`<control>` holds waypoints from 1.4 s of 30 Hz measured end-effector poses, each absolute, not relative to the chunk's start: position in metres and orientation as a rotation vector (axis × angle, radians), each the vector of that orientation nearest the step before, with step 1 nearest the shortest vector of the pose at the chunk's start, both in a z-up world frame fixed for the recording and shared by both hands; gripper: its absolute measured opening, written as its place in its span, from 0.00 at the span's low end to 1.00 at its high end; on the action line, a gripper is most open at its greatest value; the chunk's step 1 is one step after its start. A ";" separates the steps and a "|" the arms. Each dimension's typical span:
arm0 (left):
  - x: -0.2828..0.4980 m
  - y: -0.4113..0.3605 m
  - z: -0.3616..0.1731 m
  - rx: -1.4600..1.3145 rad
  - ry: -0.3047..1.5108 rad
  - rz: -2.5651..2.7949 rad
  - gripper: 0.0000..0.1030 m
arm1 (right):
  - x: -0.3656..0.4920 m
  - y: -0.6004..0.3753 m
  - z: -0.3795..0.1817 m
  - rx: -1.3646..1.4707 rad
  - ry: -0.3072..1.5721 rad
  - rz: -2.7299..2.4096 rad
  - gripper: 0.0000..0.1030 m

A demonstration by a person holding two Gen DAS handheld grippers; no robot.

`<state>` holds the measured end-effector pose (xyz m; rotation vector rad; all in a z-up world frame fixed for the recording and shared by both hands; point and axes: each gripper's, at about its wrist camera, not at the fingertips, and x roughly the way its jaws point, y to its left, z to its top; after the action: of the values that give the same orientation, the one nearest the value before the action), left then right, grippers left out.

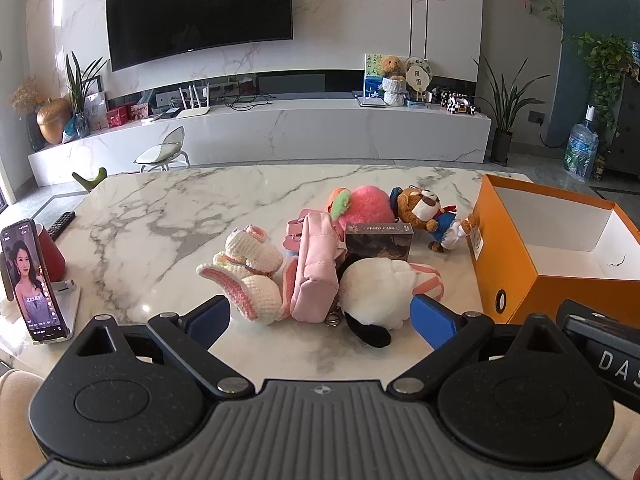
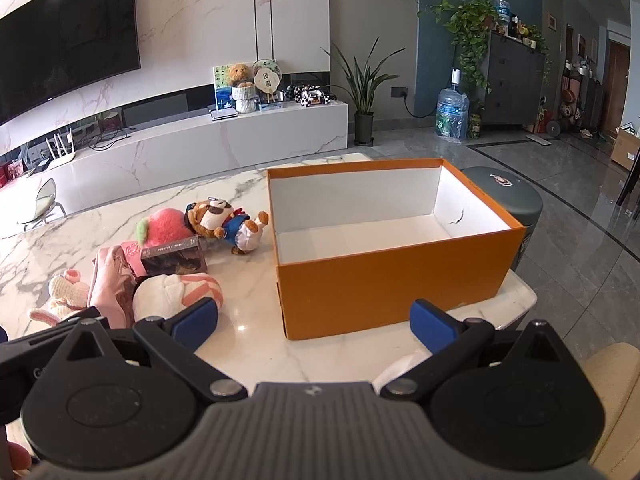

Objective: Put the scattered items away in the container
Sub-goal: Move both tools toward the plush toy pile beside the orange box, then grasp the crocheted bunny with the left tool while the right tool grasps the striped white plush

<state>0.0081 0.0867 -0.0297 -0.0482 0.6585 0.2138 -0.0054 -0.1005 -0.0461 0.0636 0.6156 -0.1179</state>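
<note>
A heap of small items lies mid-table: a crocheted bunny [image 1: 248,276], a pink pouch [image 1: 316,268], a white-and-black plush [image 1: 376,296], a dark photo card box [image 1: 379,240], a pink peach plush [image 1: 366,204] and a brown bear plush [image 1: 430,212]. The orange box [image 2: 384,280] stands open and empty at the right. My left gripper [image 1: 320,320] is open just short of the heap. Facing the box's near wall, my right gripper [image 2: 314,324] is open and holds nothing. In the right wrist view the bear plush [image 2: 224,220] lies beside the box.
A phone [image 1: 30,280] on a stand, a red cup [image 1: 50,252] and a remote [image 1: 60,224] sit at the table's left edge. A grey bin [image 2: 508,200] stands past the table's right corner. A TV unit and plants line the far wall.
</note>
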 end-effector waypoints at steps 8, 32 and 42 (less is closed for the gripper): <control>0.020 0.107 -0.045 -0.119 0.674 0.226 1.00 | 0.009 -0.088 -0.060 0.063 0.579 -0.043 1.00; 0.075 0.142 -0.075 -0.216 0.735 0.229 0.70 | 0.073 -0.022 -0.104 -0.122 0.661 0.273 0.70; 0.104 0.180 -0.083 -0.194 0.729 0.368 0.78 | 0.115 -0.011 -0.115 -0.154 0.675 0.271 0.84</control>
<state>0.1045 0.1800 -0.0826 -0.1938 0.7290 0.3677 0.1152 -0.0112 -0.1152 -0.1543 0.6754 0.2710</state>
